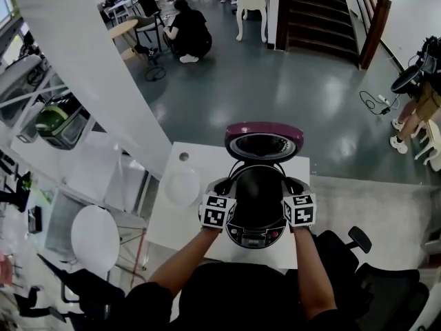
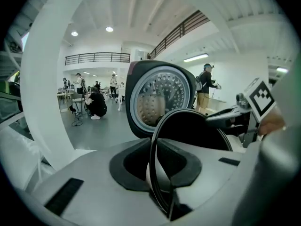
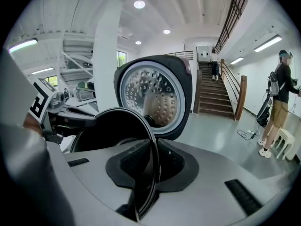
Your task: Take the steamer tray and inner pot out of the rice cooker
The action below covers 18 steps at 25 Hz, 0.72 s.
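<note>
Left tool (image 2: 159,175), right tool (image 3: 146,175) clamp pot (image 1: 256,193) (underside hidden)

You hold the inner pot (image 1: 256,188) upright by both sides of its rim. It is black, round and thin-rimmed, and sits over the rice cooker (image 1: 256,237), whose maroon lid (image 1: 264,135) stands open.

Surface (image 1: 176,229): white, rectangular. We count two items on it: rice cooker (image 1: 255,236), lid open, near middle; white disc (image 1: 182,187), just left of it. We note a small hole (image 1: 184,156) far left.
</note>
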### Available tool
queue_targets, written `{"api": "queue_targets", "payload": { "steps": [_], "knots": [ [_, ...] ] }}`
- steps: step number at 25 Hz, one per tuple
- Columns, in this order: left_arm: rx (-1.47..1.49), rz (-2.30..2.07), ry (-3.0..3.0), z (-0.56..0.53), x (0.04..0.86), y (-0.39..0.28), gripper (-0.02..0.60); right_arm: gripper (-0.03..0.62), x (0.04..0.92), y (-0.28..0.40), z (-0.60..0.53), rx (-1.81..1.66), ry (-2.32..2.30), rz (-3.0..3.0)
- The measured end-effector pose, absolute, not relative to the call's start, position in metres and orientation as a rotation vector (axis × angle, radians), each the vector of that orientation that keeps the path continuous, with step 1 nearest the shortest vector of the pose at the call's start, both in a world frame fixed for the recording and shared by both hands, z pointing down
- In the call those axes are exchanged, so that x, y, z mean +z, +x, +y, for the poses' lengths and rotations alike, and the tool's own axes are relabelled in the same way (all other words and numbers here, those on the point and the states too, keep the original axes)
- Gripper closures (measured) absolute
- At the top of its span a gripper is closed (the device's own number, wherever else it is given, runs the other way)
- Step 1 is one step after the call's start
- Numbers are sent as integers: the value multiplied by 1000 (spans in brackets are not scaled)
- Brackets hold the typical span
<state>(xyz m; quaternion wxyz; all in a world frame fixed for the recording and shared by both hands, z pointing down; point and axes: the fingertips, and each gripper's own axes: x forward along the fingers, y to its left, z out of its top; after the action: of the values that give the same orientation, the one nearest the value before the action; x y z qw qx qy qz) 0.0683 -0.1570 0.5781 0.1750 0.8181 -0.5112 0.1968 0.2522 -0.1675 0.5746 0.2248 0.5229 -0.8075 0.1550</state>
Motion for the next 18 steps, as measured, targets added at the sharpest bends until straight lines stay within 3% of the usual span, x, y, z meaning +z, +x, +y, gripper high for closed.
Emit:
{"api": "queue_targets", "payload": {
  "steps": [18],
  "knots": [
    [366, -1645, 2322, -119, 493, -5, 538, 556, 487, 177, -146, 340, 1339, -2414]
  ]
}}
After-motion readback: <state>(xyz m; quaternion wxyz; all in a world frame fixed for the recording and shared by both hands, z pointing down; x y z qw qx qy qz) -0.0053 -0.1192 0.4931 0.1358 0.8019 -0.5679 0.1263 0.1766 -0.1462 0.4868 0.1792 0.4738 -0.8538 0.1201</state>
